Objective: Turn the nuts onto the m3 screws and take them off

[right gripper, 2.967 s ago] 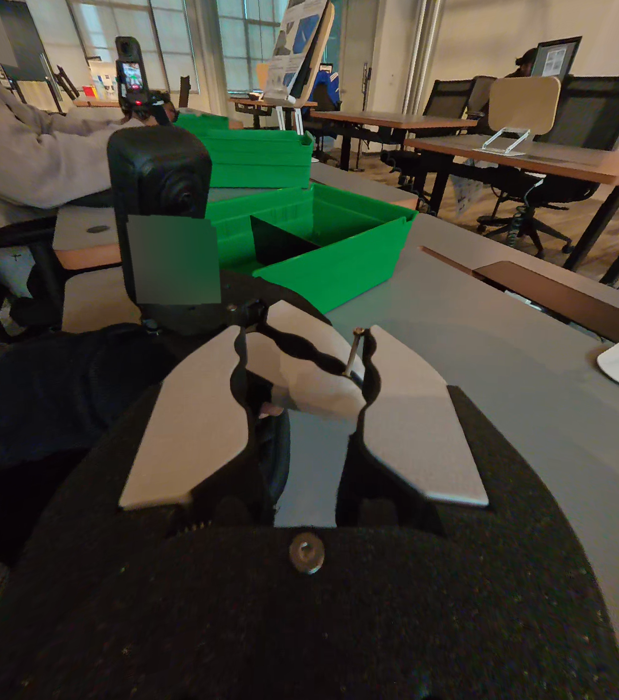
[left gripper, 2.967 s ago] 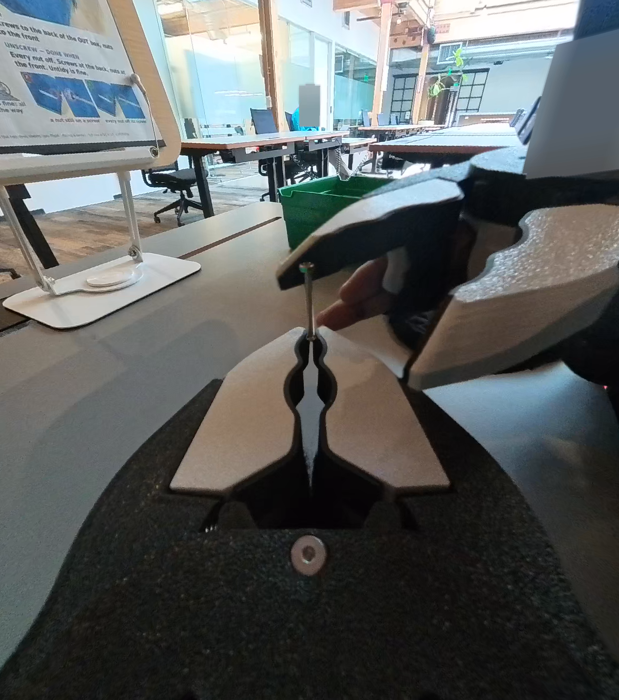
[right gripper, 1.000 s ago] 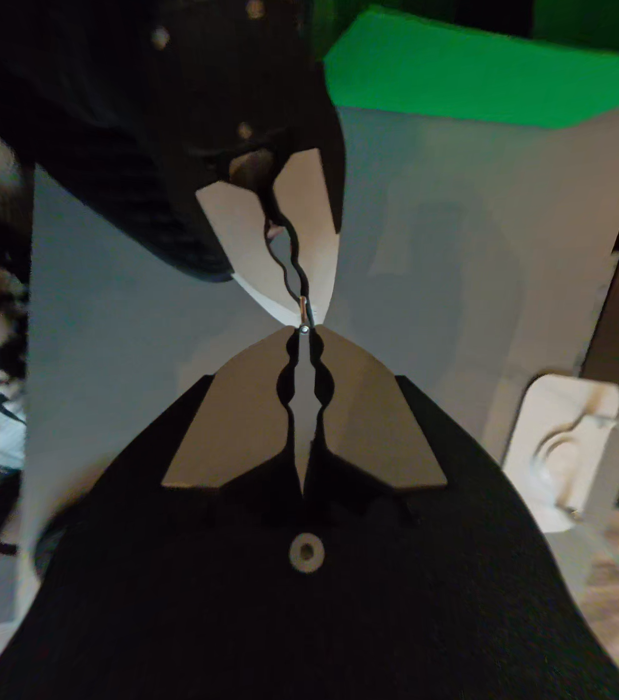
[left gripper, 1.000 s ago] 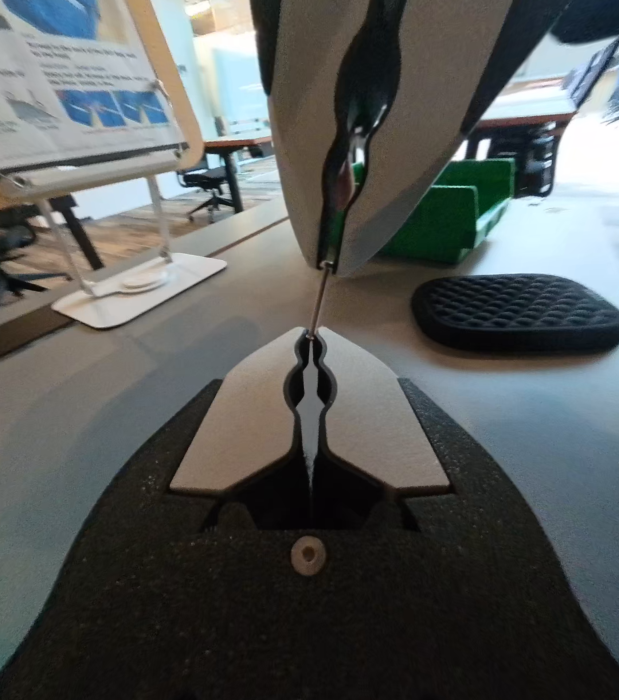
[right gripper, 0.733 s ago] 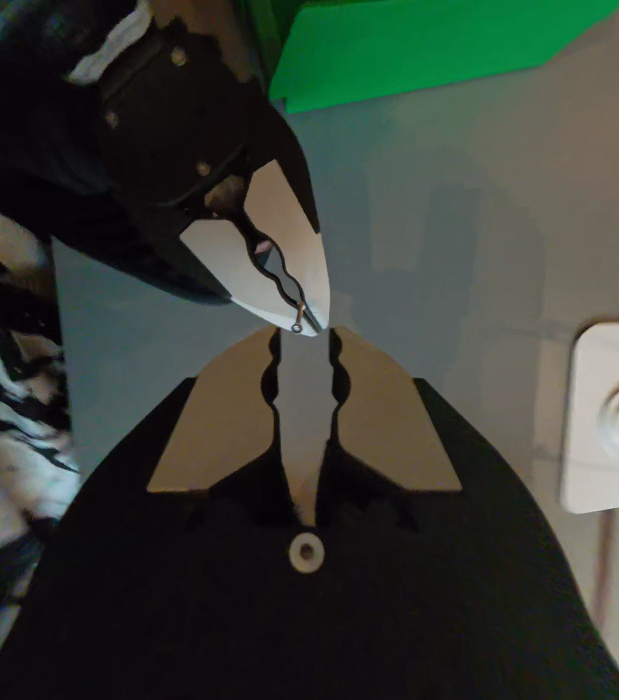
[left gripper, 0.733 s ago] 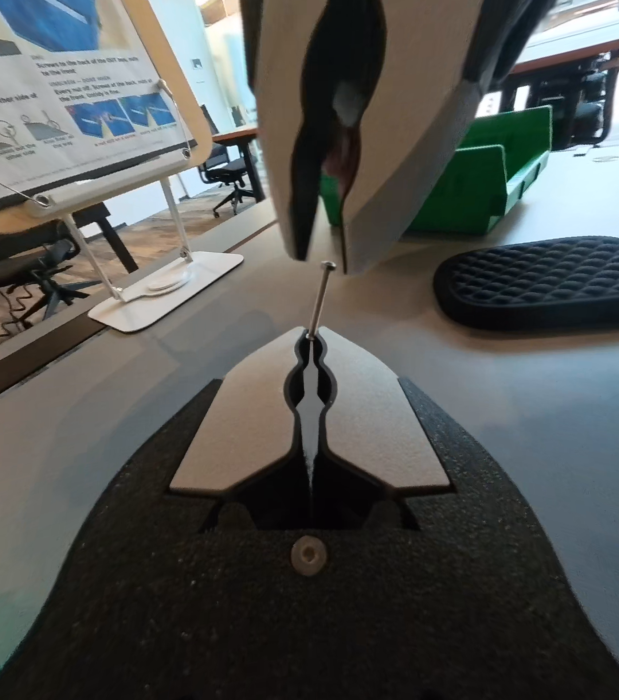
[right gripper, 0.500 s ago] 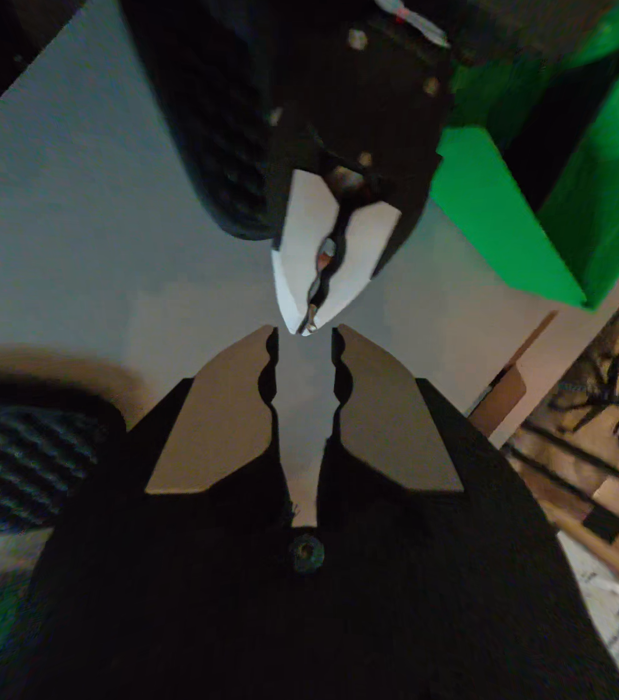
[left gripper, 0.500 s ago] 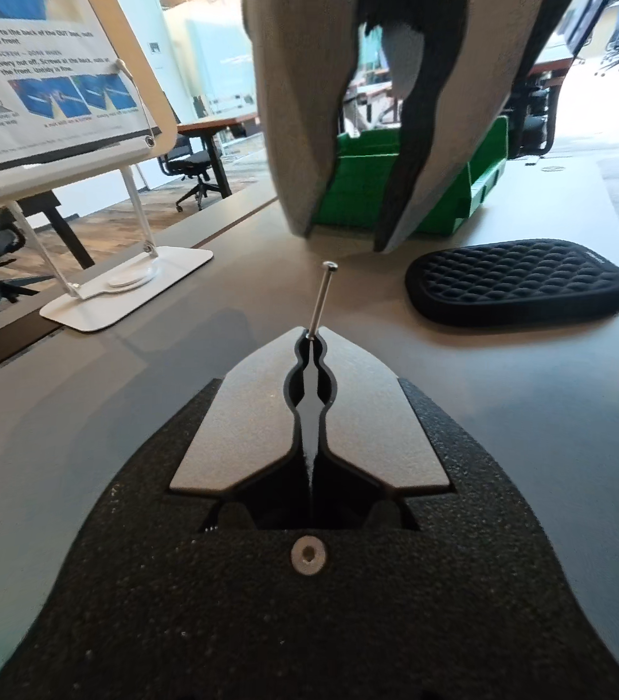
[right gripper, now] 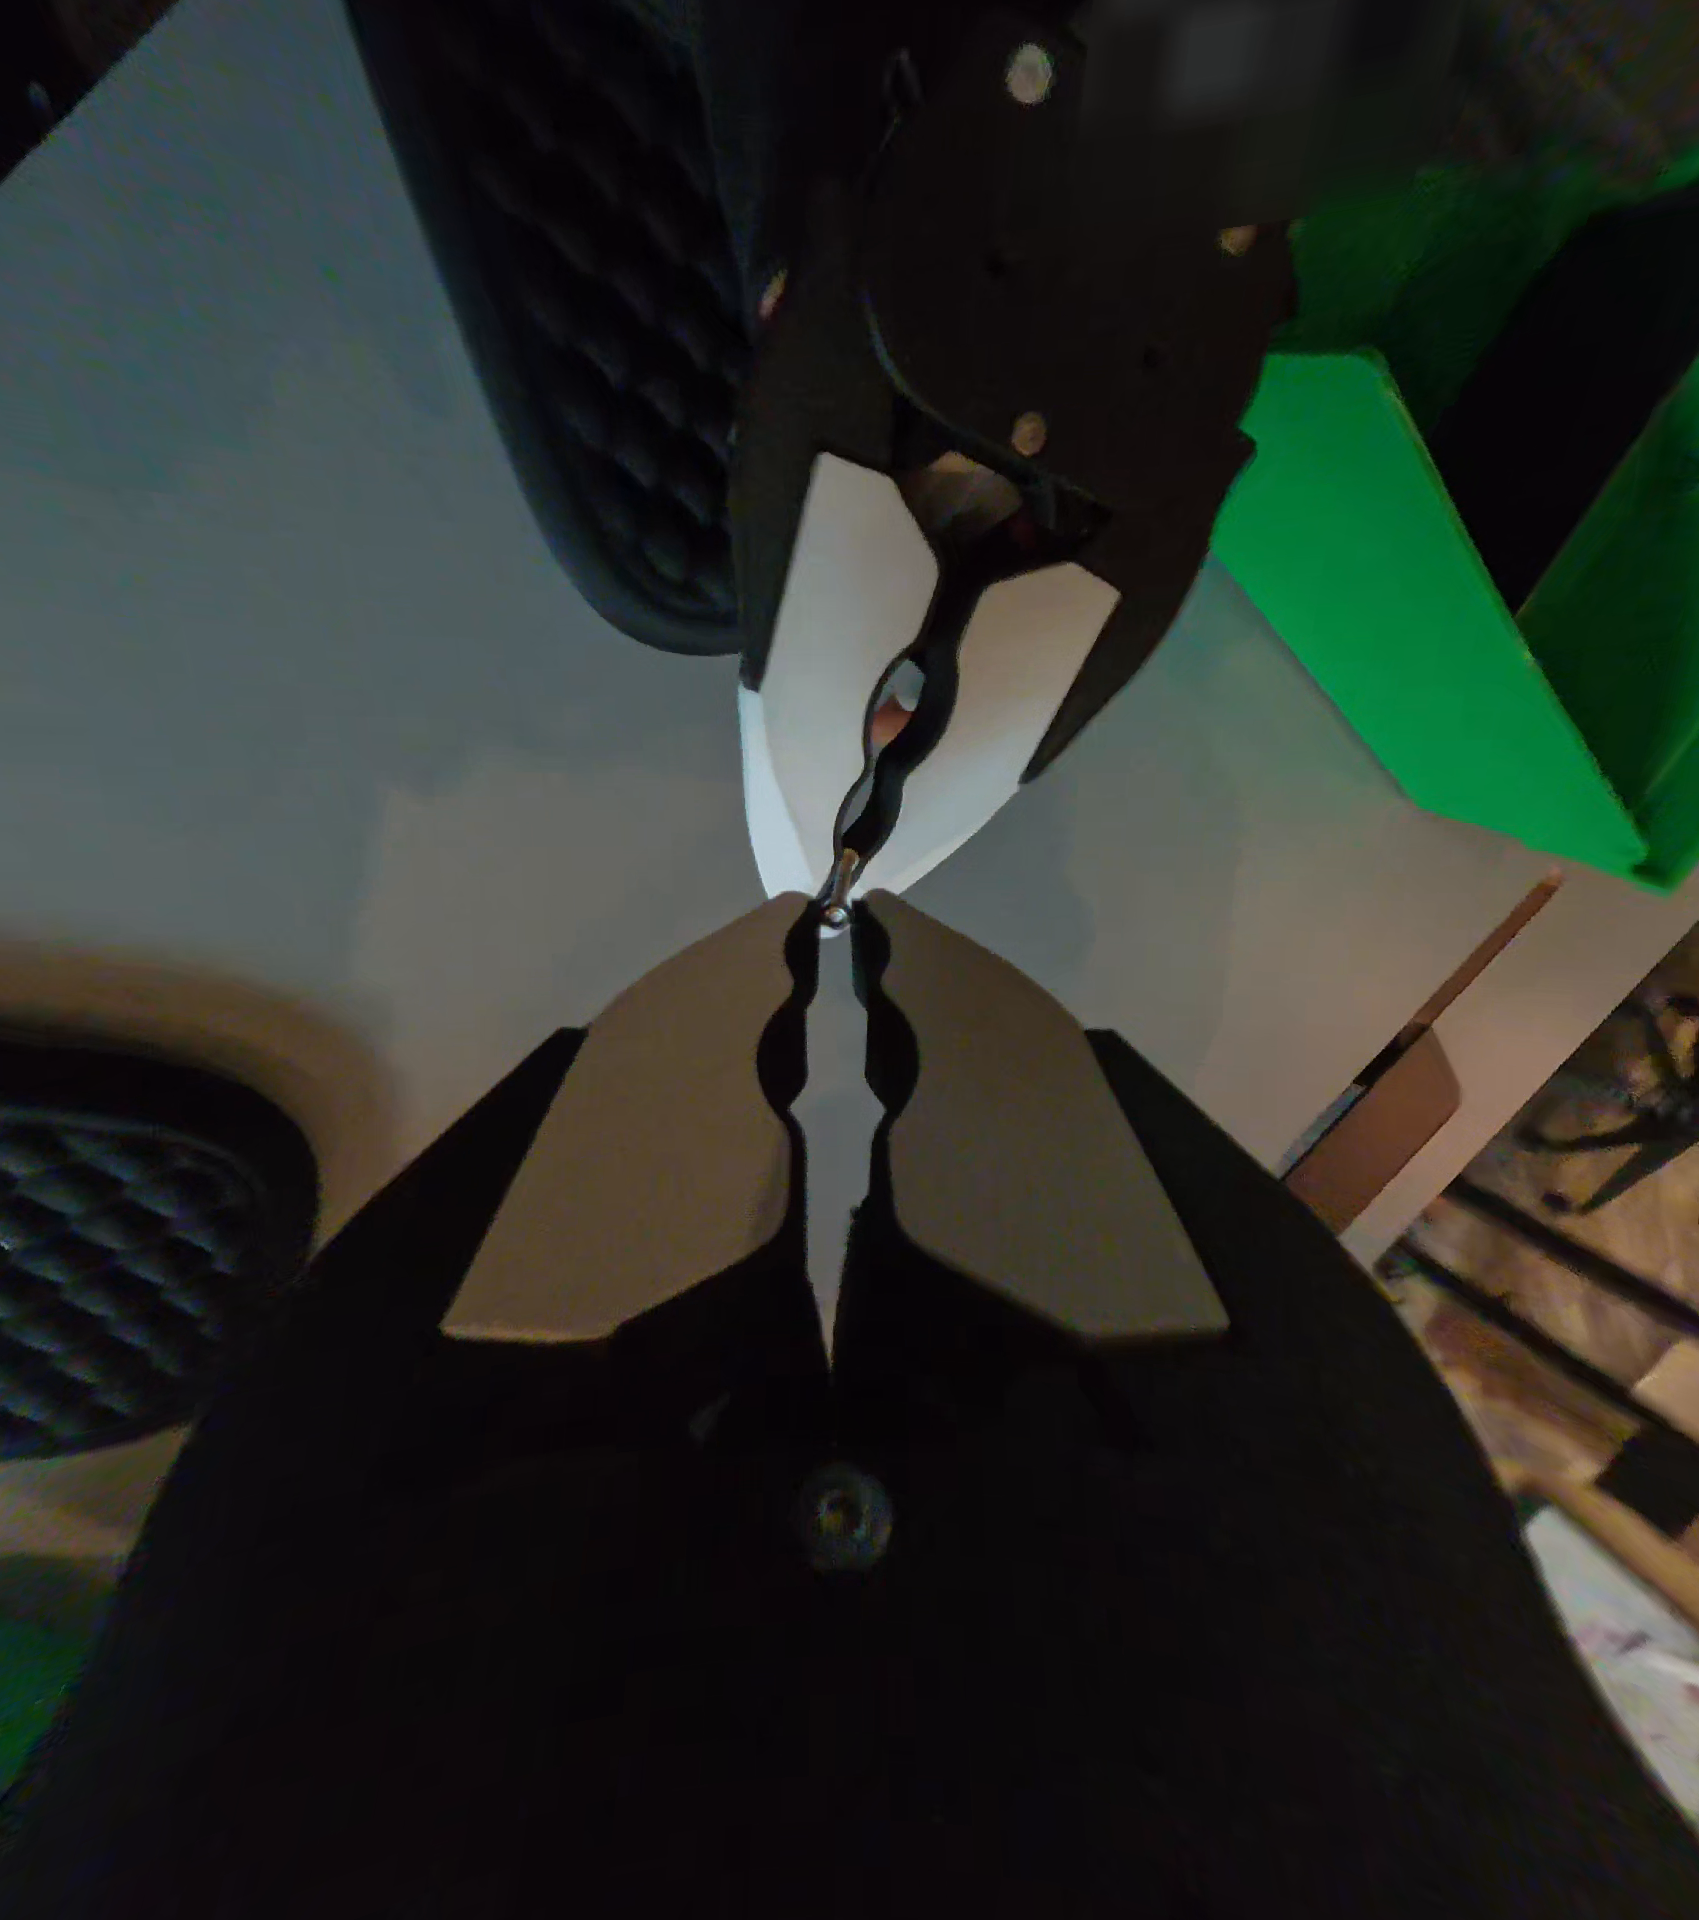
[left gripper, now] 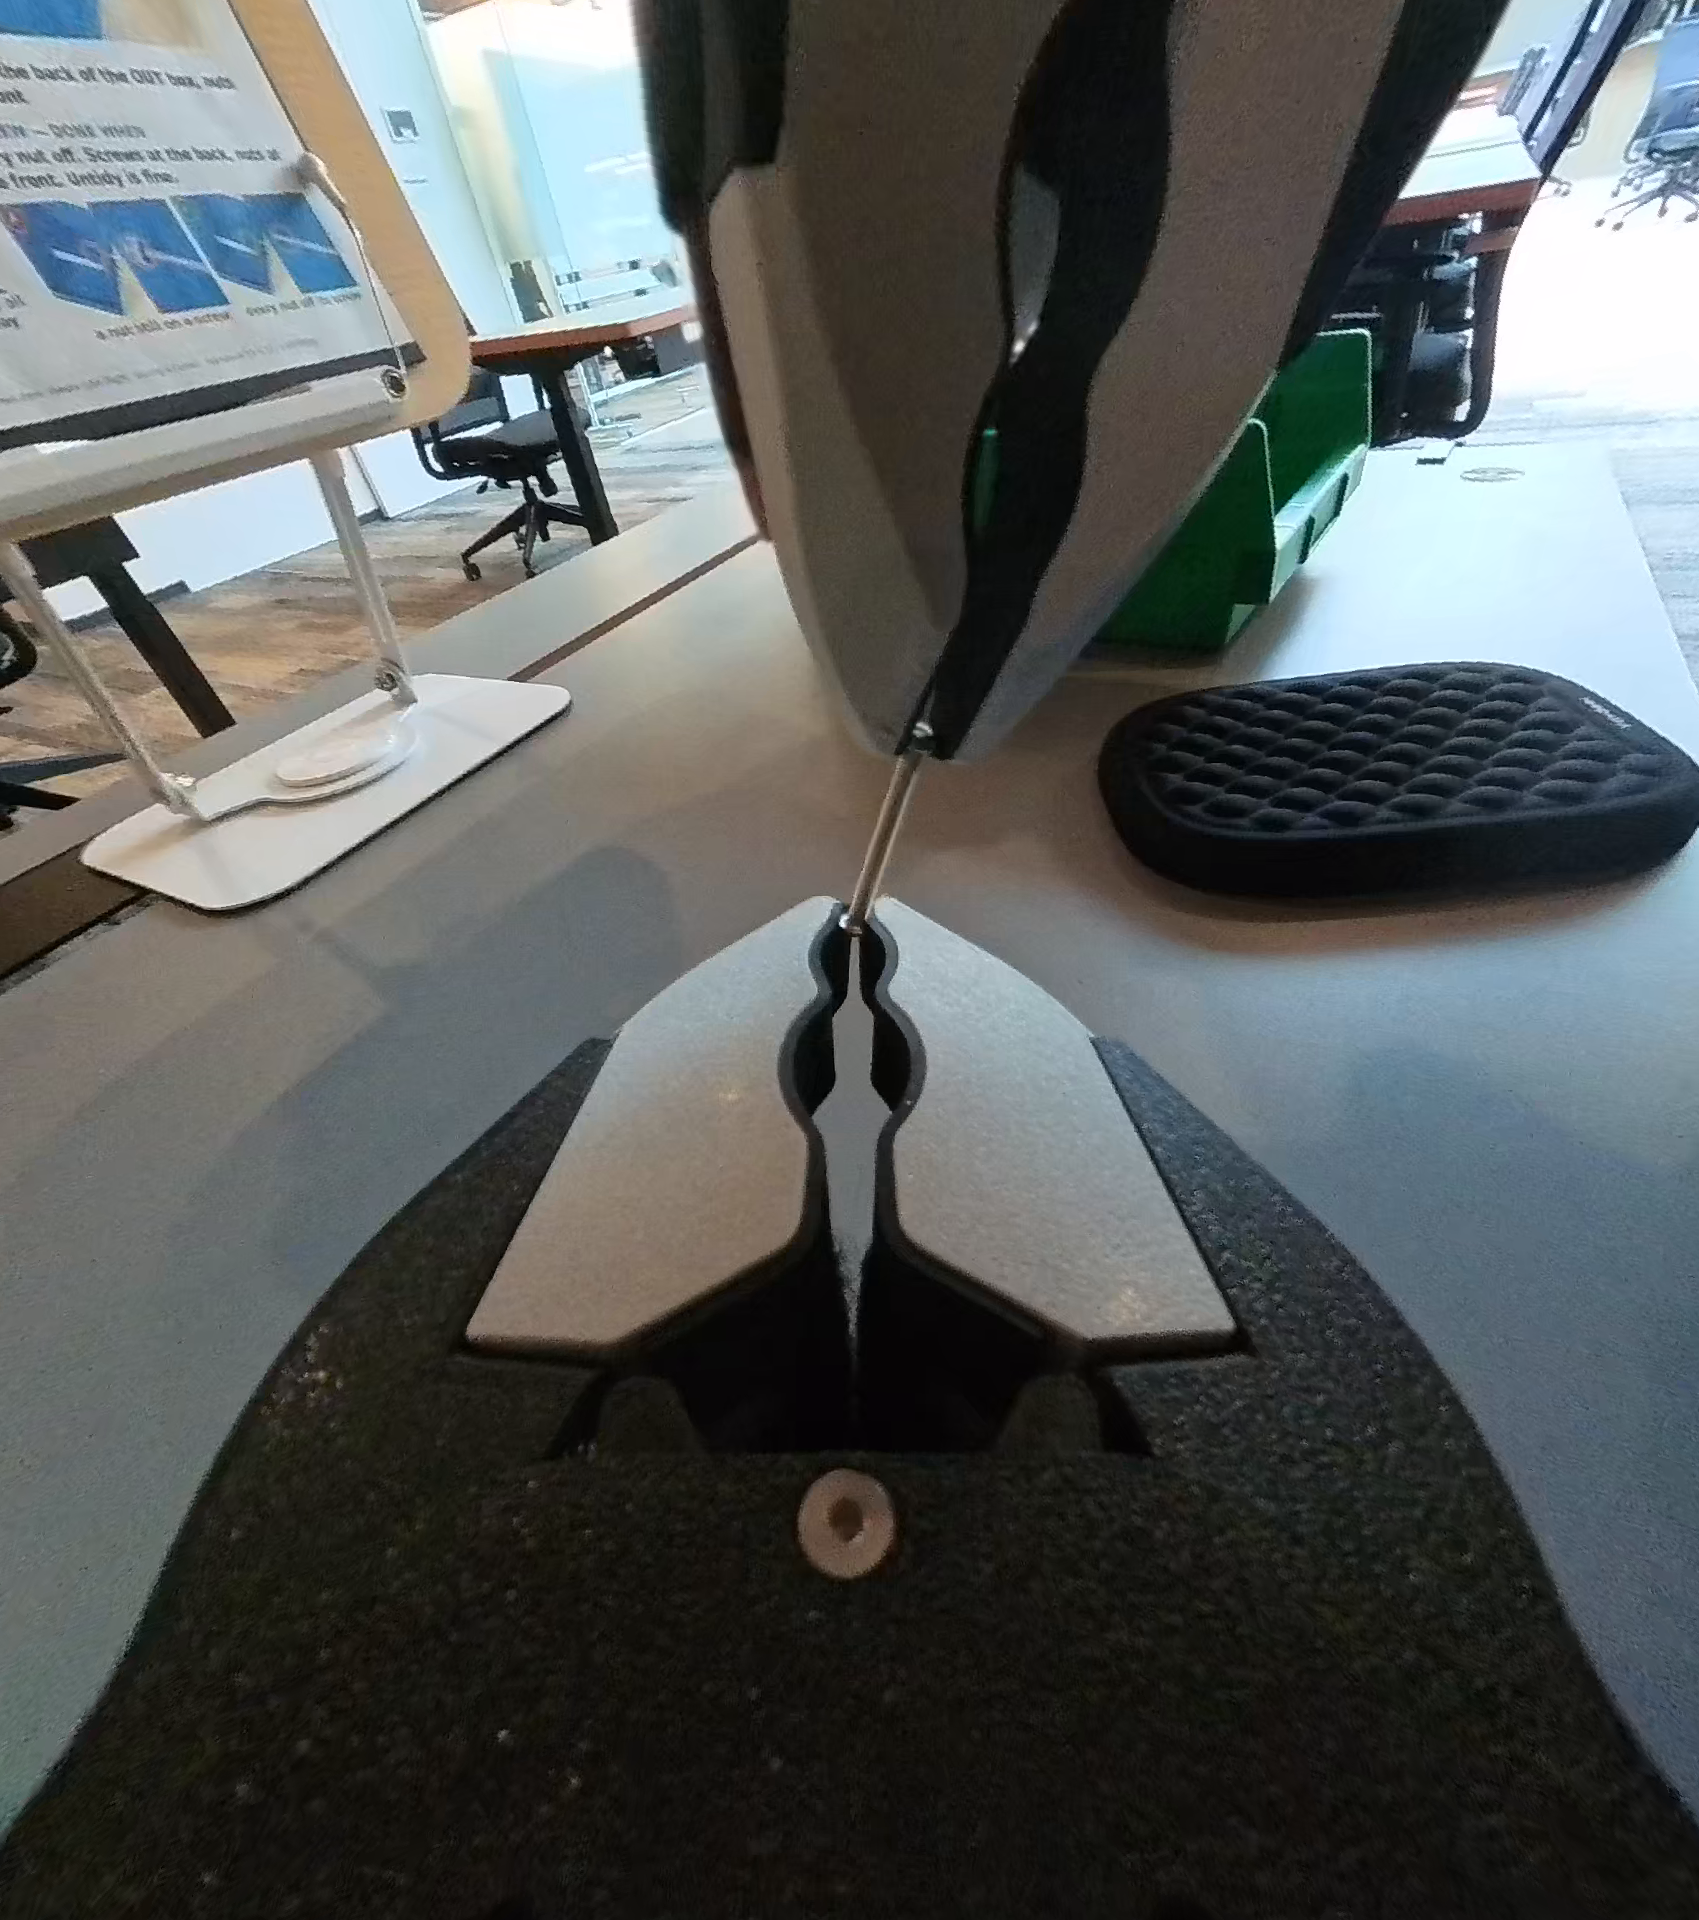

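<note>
Screw [left gripper: 883, 823]: shiny silver. Gripper fingers [left gripper: 679, 1143]: pale grey, black speckled housing. Bin [left gripper: 1271, 540]: bright green. Pad [left gripper: 1396, 774]: black, honeycomb quilting. Table [left gripper: 305, 1039]: plain grey. Stand [left gripper: 325, 805]: white base, blue-pictured sheet.

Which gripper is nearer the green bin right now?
Right. The right gripper, pinching the screw's top end, hangs just before the green bin; the left gripper, clamping its lower end, sits farther back.

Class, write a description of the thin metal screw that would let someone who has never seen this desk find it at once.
Start at the grey desk with the black honeycomb pad and the green bin. Above it, two grippers meet tip to tip. The screw is the bare silver rod bridging them, the only shiny thing there.
</note>
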A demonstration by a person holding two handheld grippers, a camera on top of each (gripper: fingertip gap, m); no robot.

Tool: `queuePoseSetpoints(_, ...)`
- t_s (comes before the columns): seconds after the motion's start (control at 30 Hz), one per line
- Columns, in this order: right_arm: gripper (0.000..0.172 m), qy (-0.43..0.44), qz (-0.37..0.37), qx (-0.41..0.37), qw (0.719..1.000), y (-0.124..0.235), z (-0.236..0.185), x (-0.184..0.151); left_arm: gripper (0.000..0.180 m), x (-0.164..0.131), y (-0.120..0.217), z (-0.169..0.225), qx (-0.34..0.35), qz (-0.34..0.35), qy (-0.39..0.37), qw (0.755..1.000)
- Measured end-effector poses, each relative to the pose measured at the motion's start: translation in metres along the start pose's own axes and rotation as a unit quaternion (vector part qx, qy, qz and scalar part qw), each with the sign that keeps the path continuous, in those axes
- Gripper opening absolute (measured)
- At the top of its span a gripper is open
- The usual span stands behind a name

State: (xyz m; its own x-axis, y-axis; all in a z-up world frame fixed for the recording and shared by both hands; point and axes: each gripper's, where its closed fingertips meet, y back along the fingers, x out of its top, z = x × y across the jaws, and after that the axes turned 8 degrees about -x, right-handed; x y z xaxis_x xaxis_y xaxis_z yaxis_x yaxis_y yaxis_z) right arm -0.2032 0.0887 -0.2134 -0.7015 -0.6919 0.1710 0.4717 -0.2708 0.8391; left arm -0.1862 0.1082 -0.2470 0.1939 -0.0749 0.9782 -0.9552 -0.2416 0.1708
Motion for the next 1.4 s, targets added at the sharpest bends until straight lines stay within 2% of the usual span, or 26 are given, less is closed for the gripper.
queuePoseSetpoints(0.1, 0.004, -0.119, -0.005, -0.011, 0.993, 0.001, 0.006, 0.000, 0.000, 0.004, 0.004, -0.006, 0.028, 0.016, 0.000, 0.999)
queuePoseSetpoints(0.17, 0.004, -0.213, -0.014, -0.027, 0.977, 0.002, 0.011, -0.002, 0.000, 0.007, 0.008, -0.012, 0.053, 0.025, -0.003, 0.998)
queuePoseSetpoints(0.3, 0.004, -0.421, -0.037, -0.043, 0.905, 0.002, 0.011, -0.006, 0.000, 0.009, 0.010, -0.016, 0.087, 0.023, -0.028, 0.996)
queuePoseSetpoints(0.43, 0.004, -0.527, -0.037, -0.046, 0.848, 0.001, 0.006, -0.006, 0.000, 0.007, 0.007, -0.013, 0.087, 0.010, -0.043, 0.995)
queuePoseSetpoints(0.47, 0.004, -0.537, -0.026, -0.041, 0.842, 0.002, 0.005, -0.004, 0.000, 0.006, 0.007, -0.013, 0.085, 0.009, -0.045, 0.995)
queuePoseSetpoints(0.5, 0.007, -0.525, -0.022, -0.040, 0.850, 0.002, 0.004, -0.004, 0.000, 0.006, 0.006, -0.012, 0.082, 0.008, -0.045, 0.996)
queuePoseSetpoints(0.53, 0.018, -0.497, -0.025, -0.047, 0.866, 0.003, 0.004, -0.007, 0.000, 0.006, 0.006, -0.011, 0.079, 0.008, -0.043, 0.996)
queuePoseSetpoints(0.6, 0.027, -0.426, -0.010, -0.055, 0.903, 0.007, 0.006, -0.007, 0.000, 0.006, 0.006, -0.011, 0.073, 0.011, -0.037, 0.997)
queuePoseSetpoints(0.7, 0.026, -0.285, -0.005, -0.078, 0.955, 0.012, 0.011, -0.009, 0.000, 0.006, 0.006, -0.011, 0.066, 0.014, -0.028, 0.997)
queuePoseSetpoints(0.77, 0.023, -0.159, -0.005, -0.086, 0.983, 0.012, 0.011, -0.008, 0.000, 0.005, 0.006, -0.010, 0.062, 0.013, -0.027, 0.998)
queuePoseSetpoints(0.83, 0.021, -0.064, -0.002, -0.081, 0.995, 0.010, 0.008, -0.005, 0.000, 0.005, 0.006, -0.010, 0.059, 0.012, -0.026, 0.998)
queuePoseSetpoints(0.9, 0.016, -0.025, 0.003, -0.068, 0.997, 0.007, 0.005, -0.002, 0.000, 0.005, 0.005, -0.009, 0.056, 0.011, -0.026, 0.998)
queuePoseSetpoints(1.2, 0.005, -0.005, -0.001, -0.061, 0.998, -0.002, 0.005, -0.003, 0.000, 0.005, 0.005, -0.008, 0.051, 0.011, -0.024, 0.998)
queuePoseSetpoints(1.3, 0.005, -0.076, -0.004, -0.066, 0.995, -0.002, 0.009, -0.004, 0.000, 0.006, 0.006, -0.010, 0.057, 0.016, -0.023, 0.998)
queuePoseSetpoints(1.4, 0.004, -0.215, -0.003, -0.077, 0.974, -0.001, 0.014, -0.003, 0.000, 0.008, 0.009, -0.013, 0.070, 0.023, -0.023, 0.997)
